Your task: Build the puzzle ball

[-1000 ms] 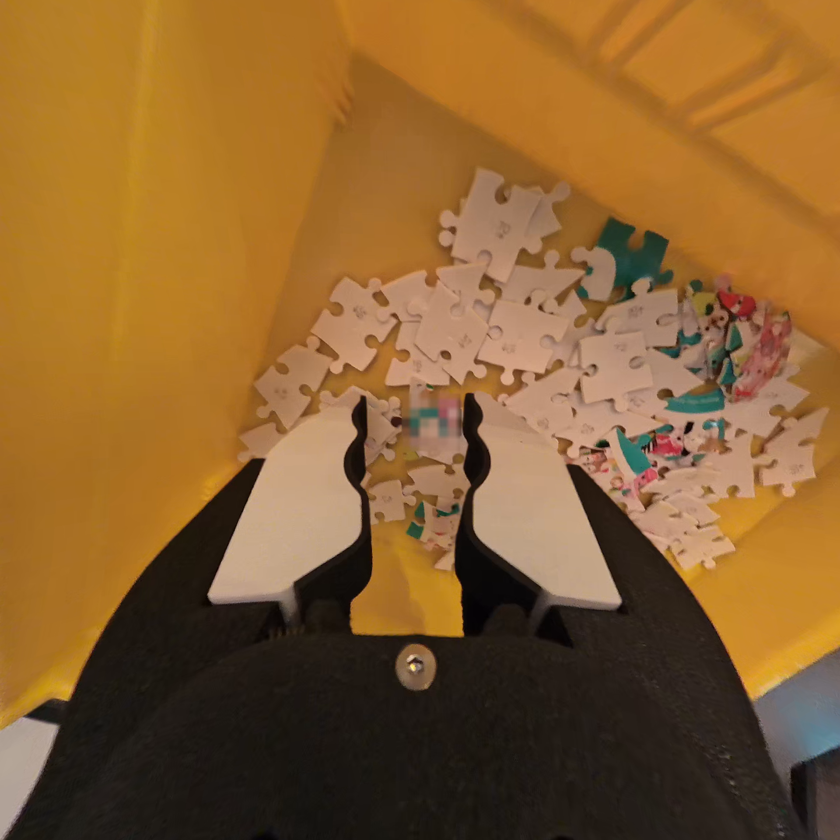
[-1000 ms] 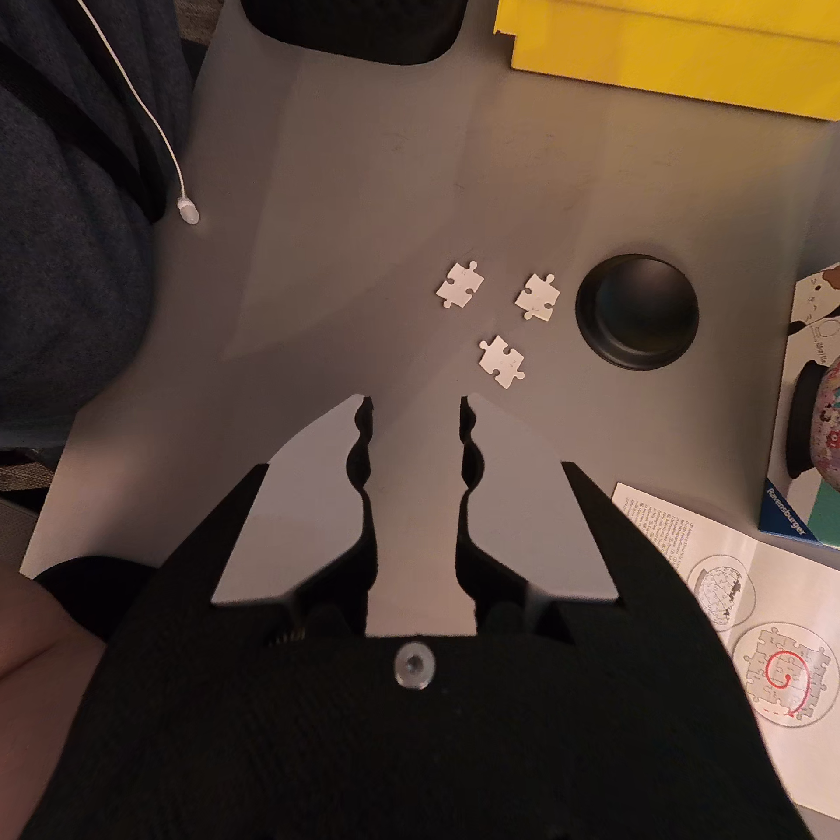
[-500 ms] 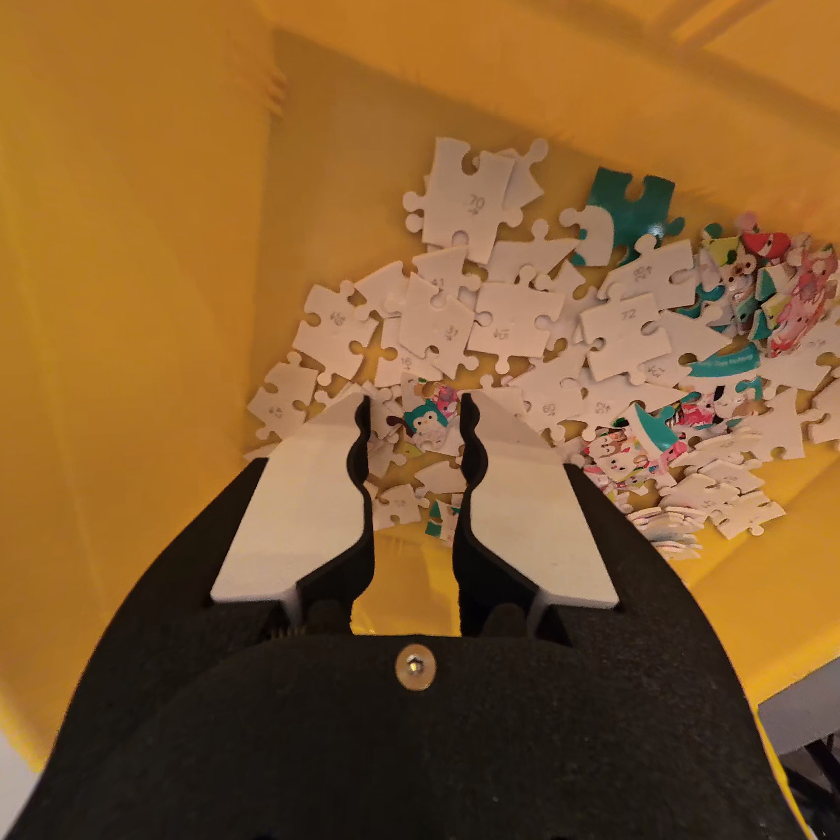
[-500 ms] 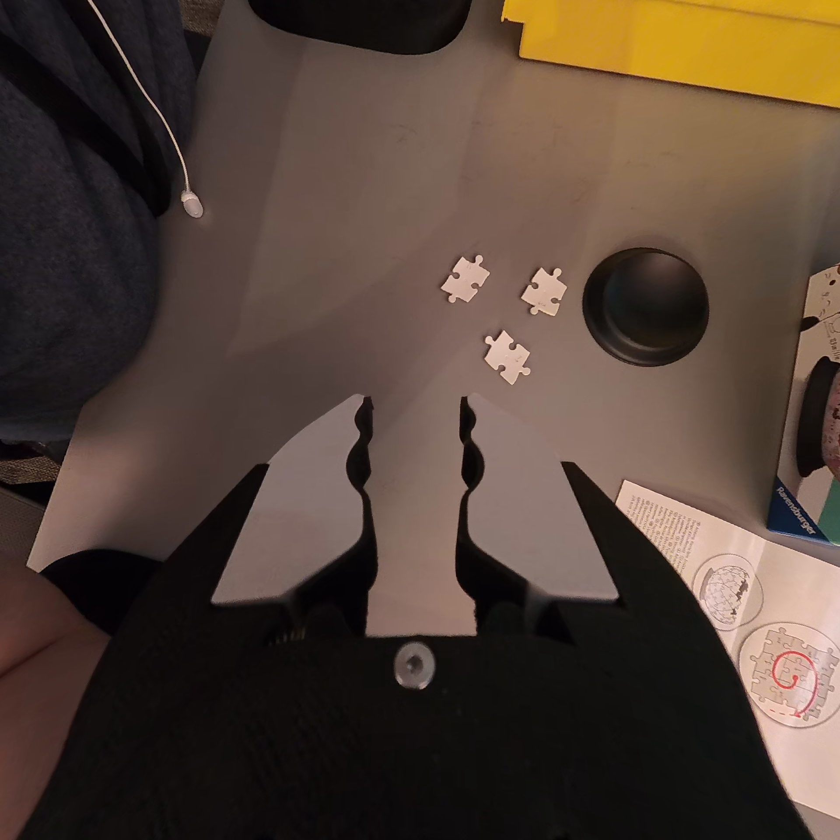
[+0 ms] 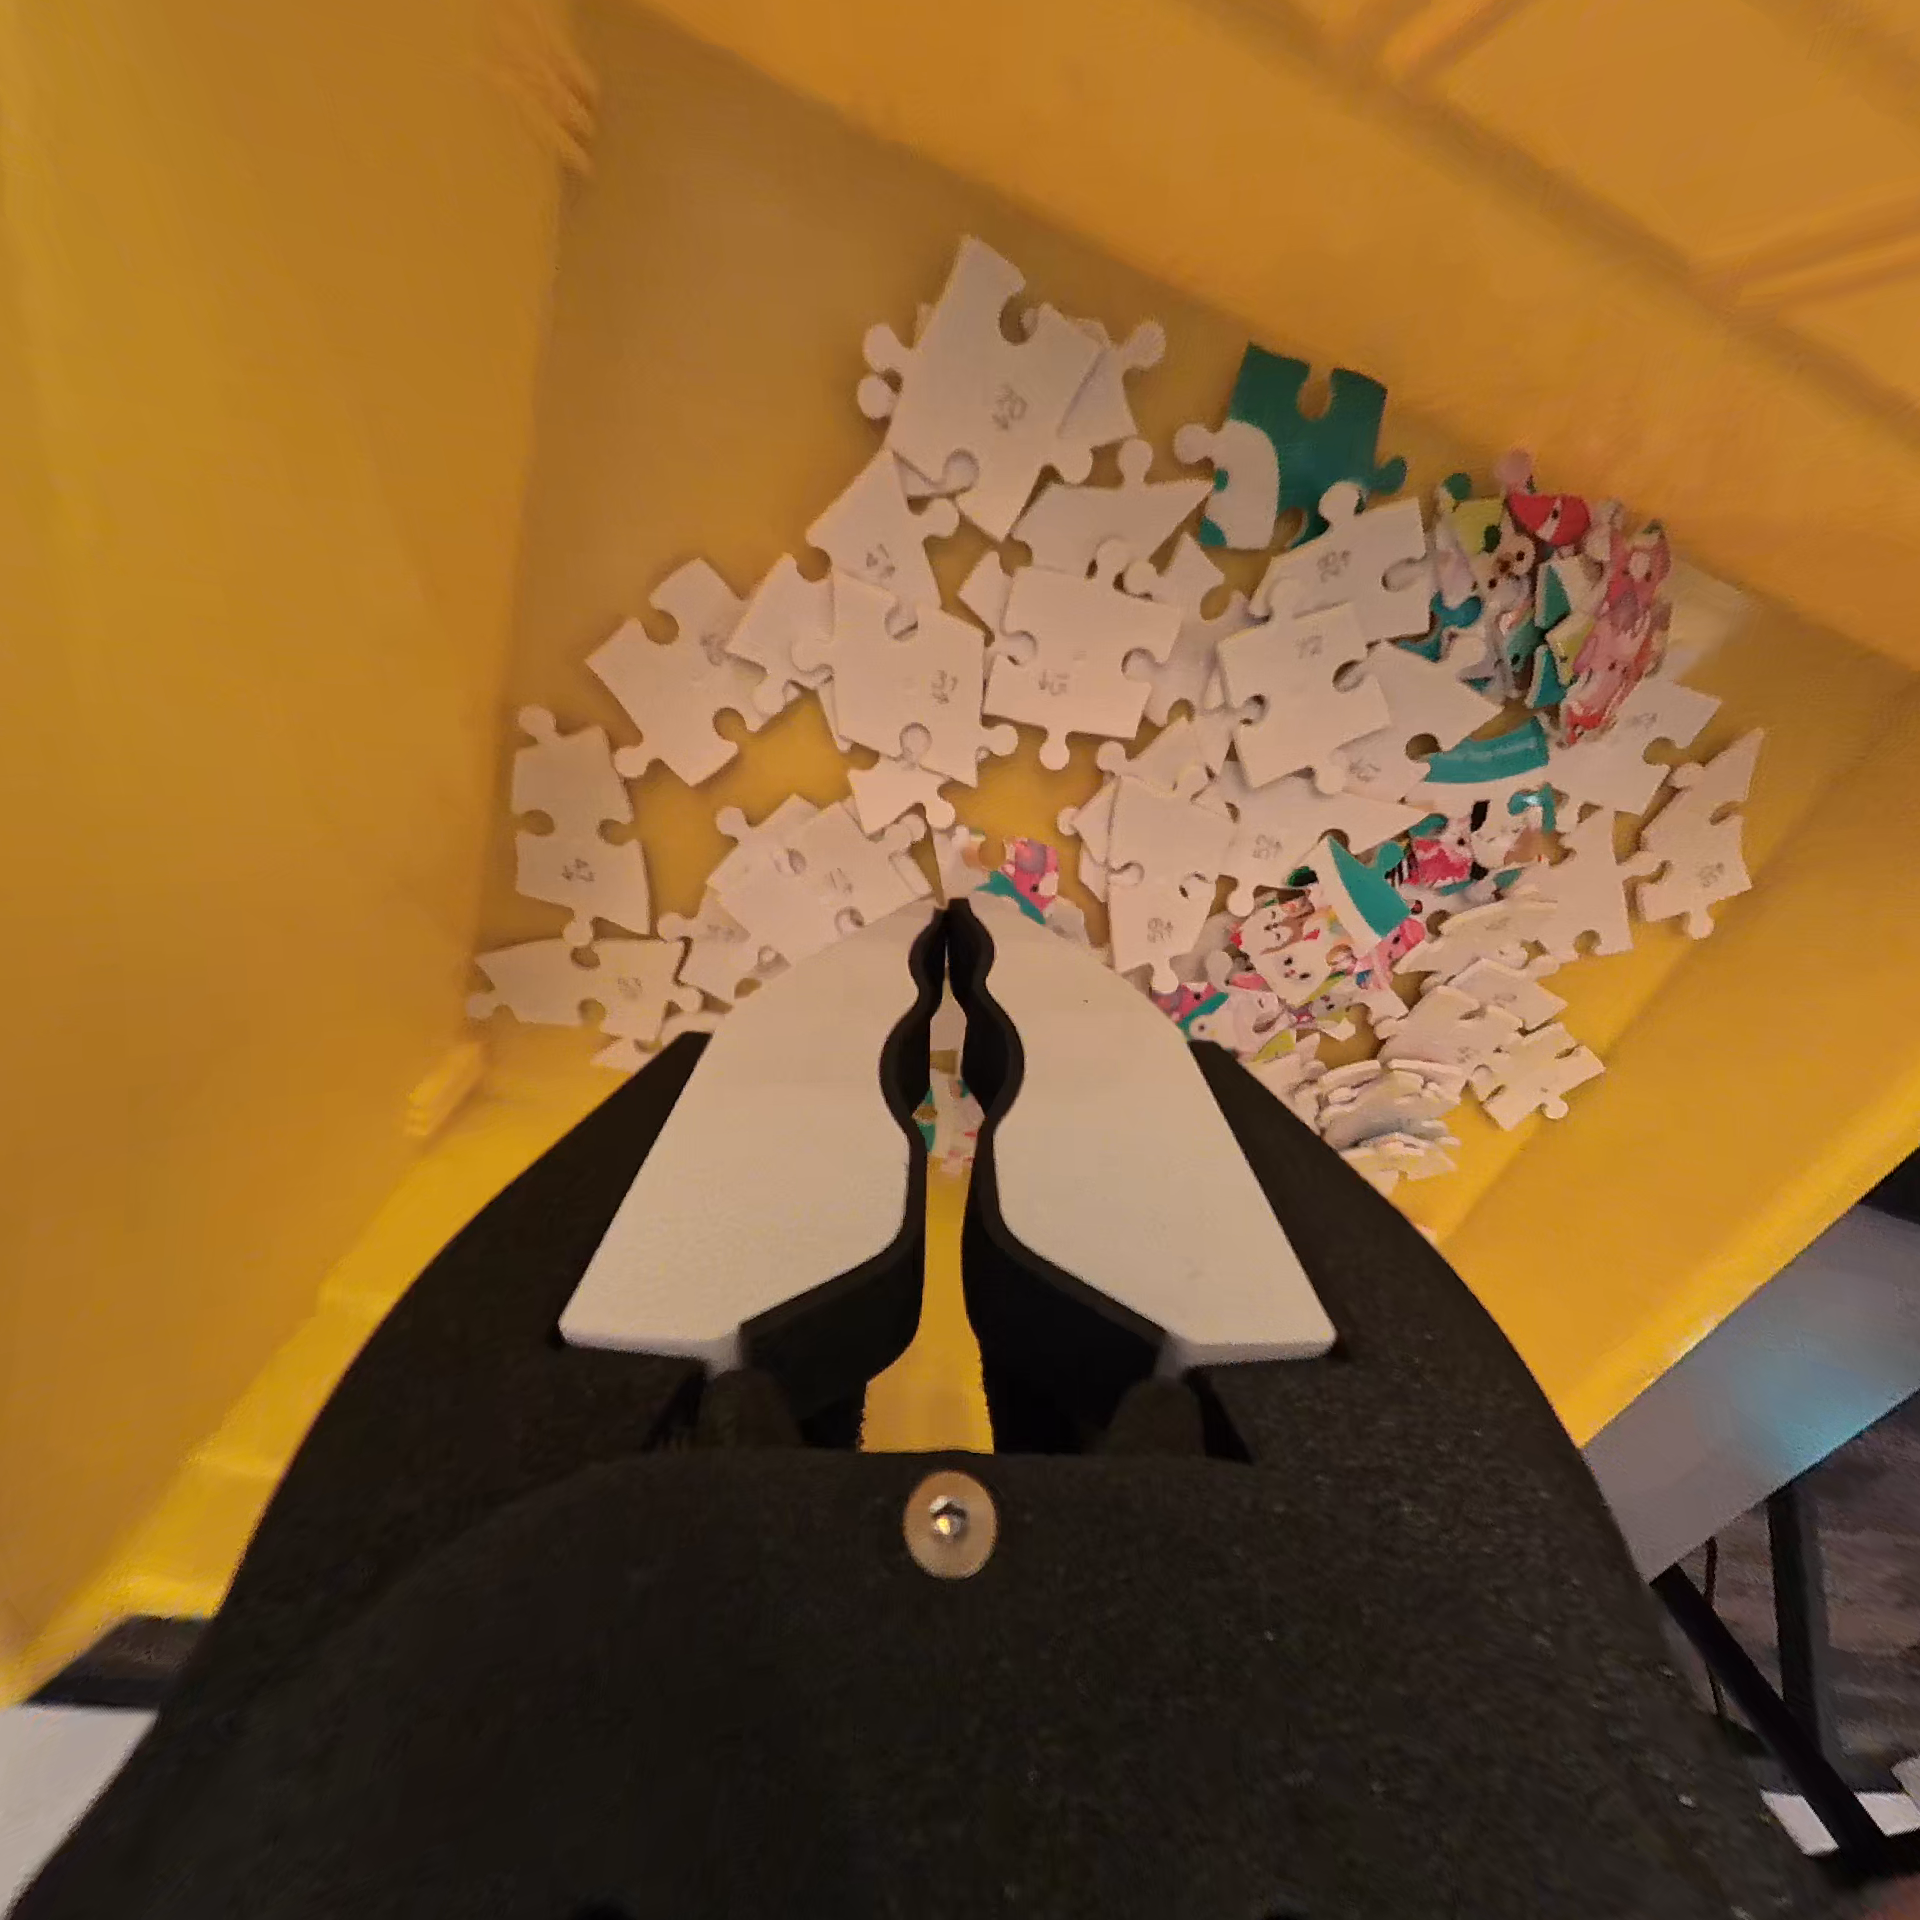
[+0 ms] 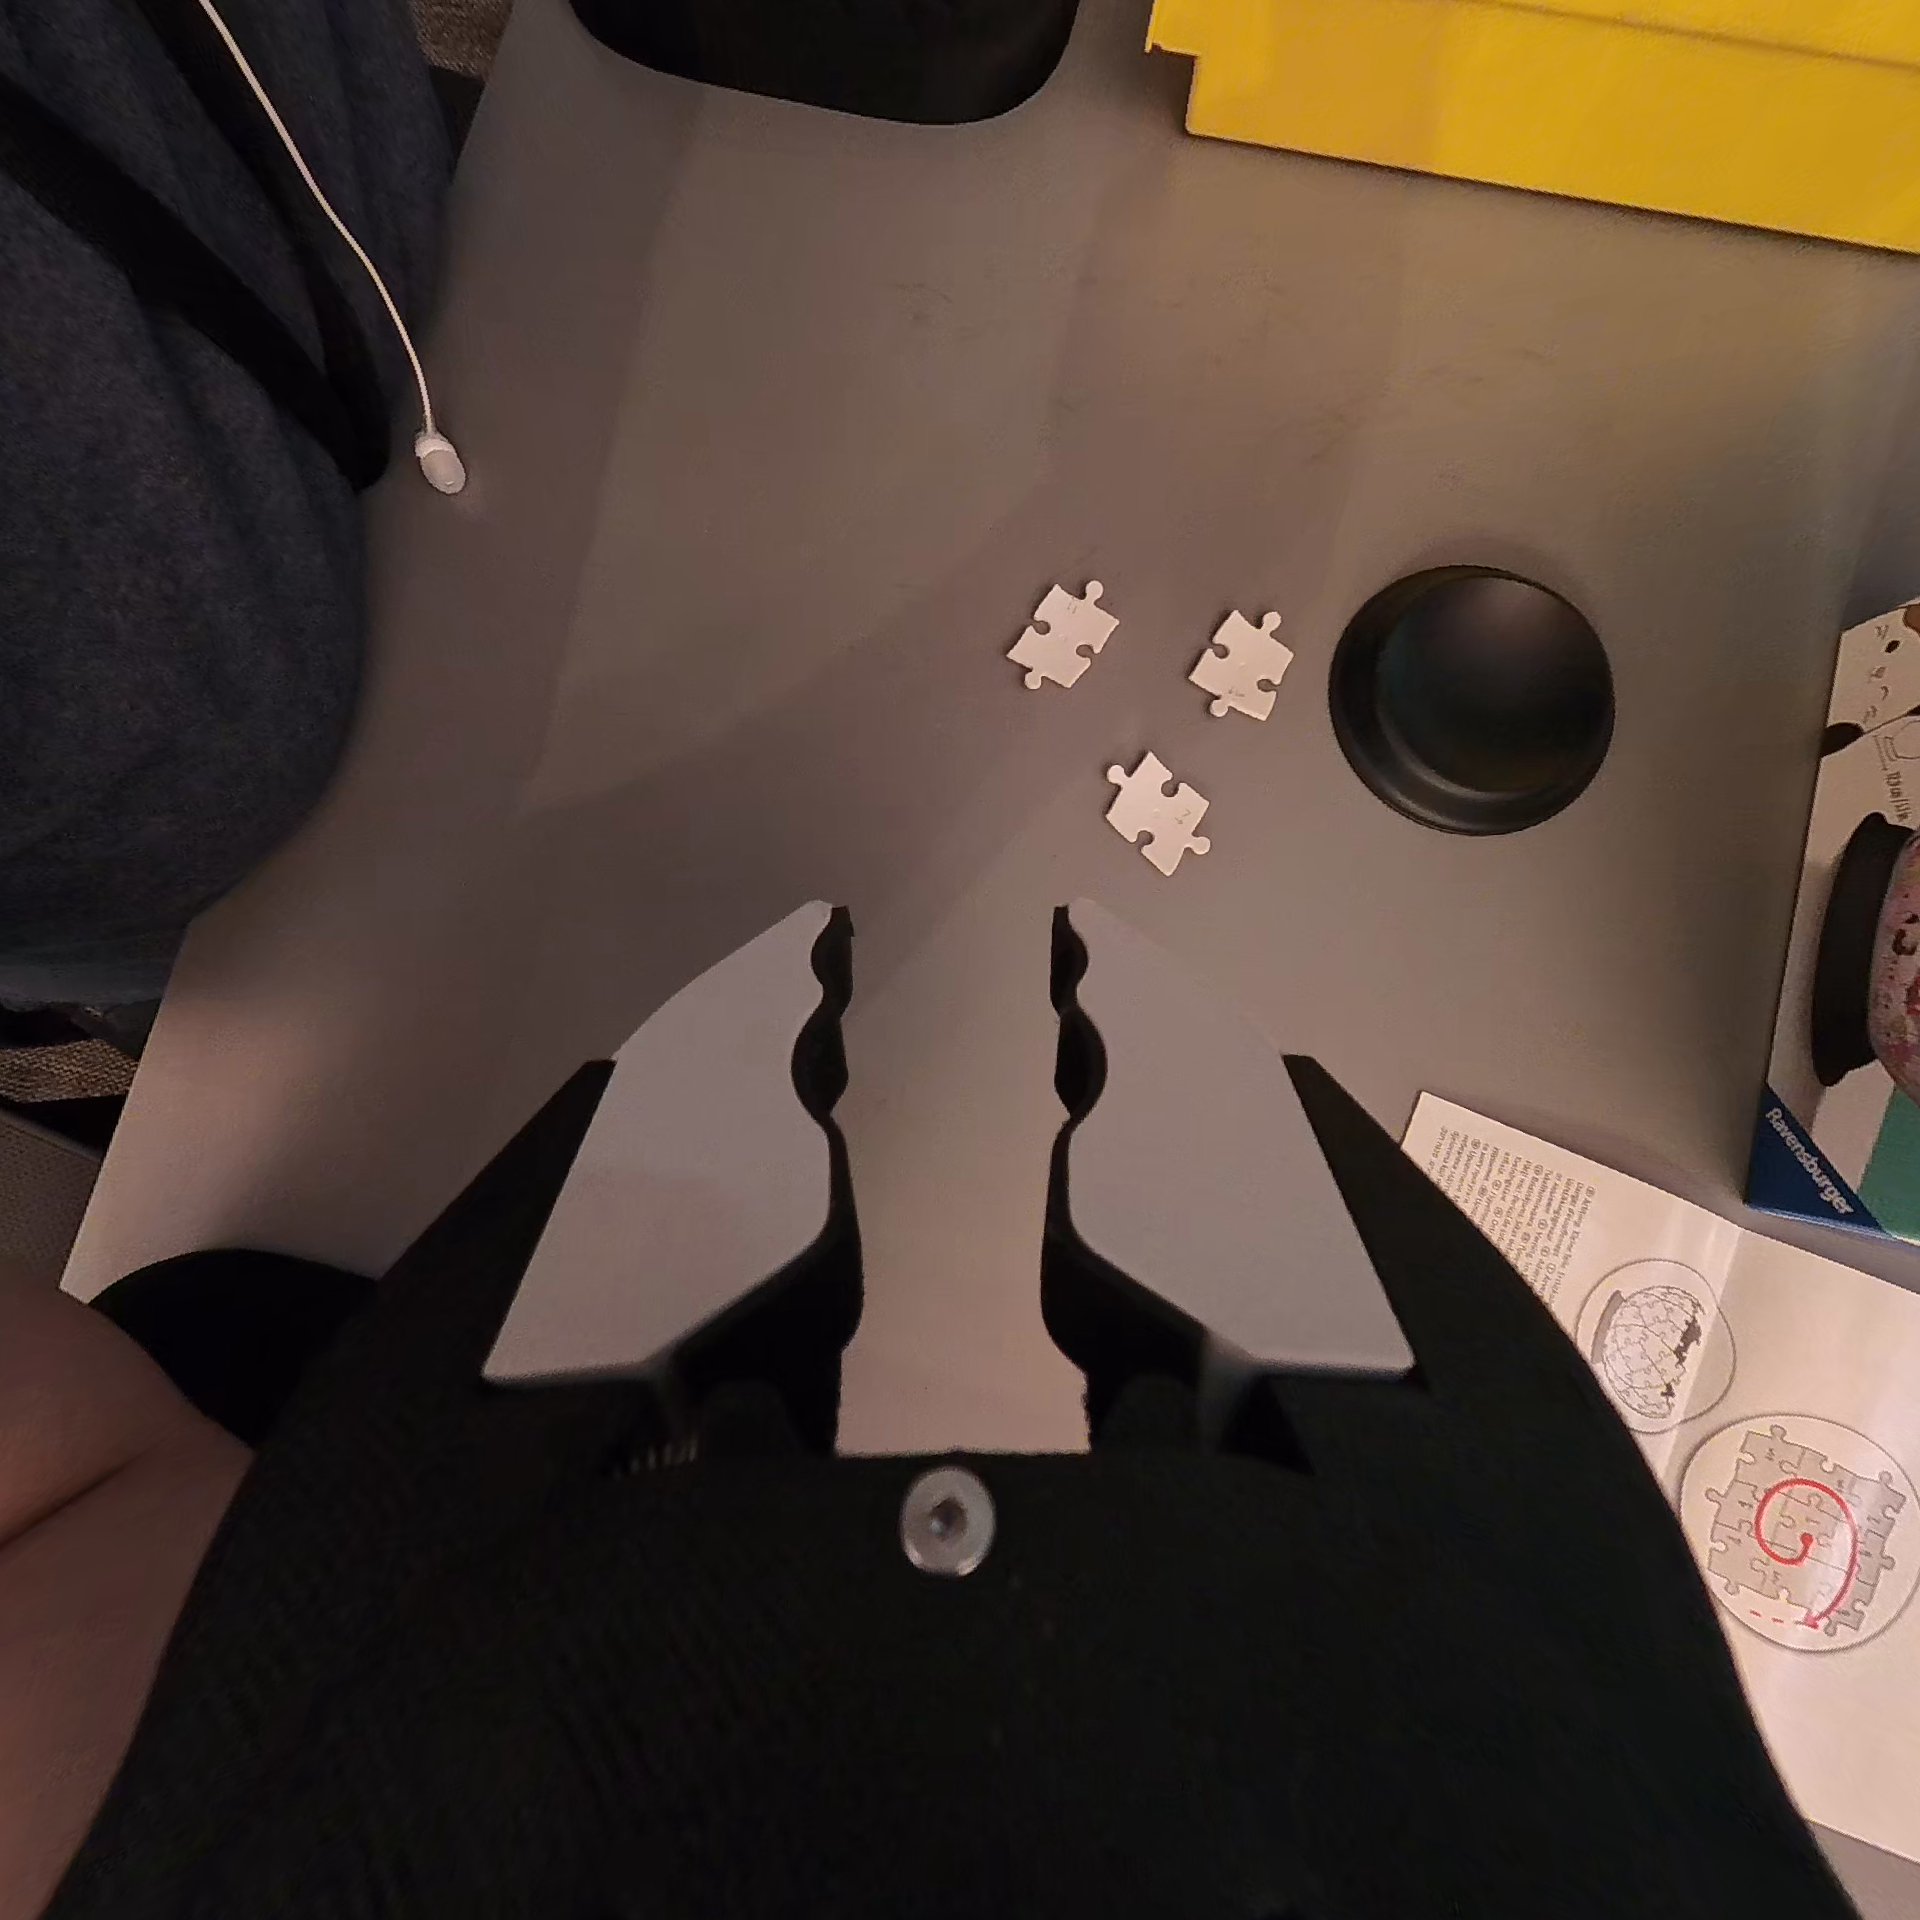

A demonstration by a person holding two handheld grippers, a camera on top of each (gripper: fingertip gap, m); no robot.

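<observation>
— Puzzle pieces (image 5: 1081, 675), mostly white backs up with a few printed teal and pink faces, lie heaped on the floor of the yellow plastic bin (image 5: 260, 623).

— And the left gripper (image 5: 952, 910)?

— Down inside the bin, jaws together at the tips, right at a colourful printed piece (image 5: 1013, 871); whether it's pinched, I cannot tell.

— The right gripper (image 6: 948, 914)?

— Over the grey table (image 6: 727, 520), jaws apart, empty. Three white puzzle pieces (image 6: 1158, 812) lie separately beyond its tips, beside a round black stand (image 6: 1471, 698). A folded instruction sheet (image 6: 1704, 1351) and the puzzle box (image 6: 1849, 935) sit at the table's right edge.
</observation>
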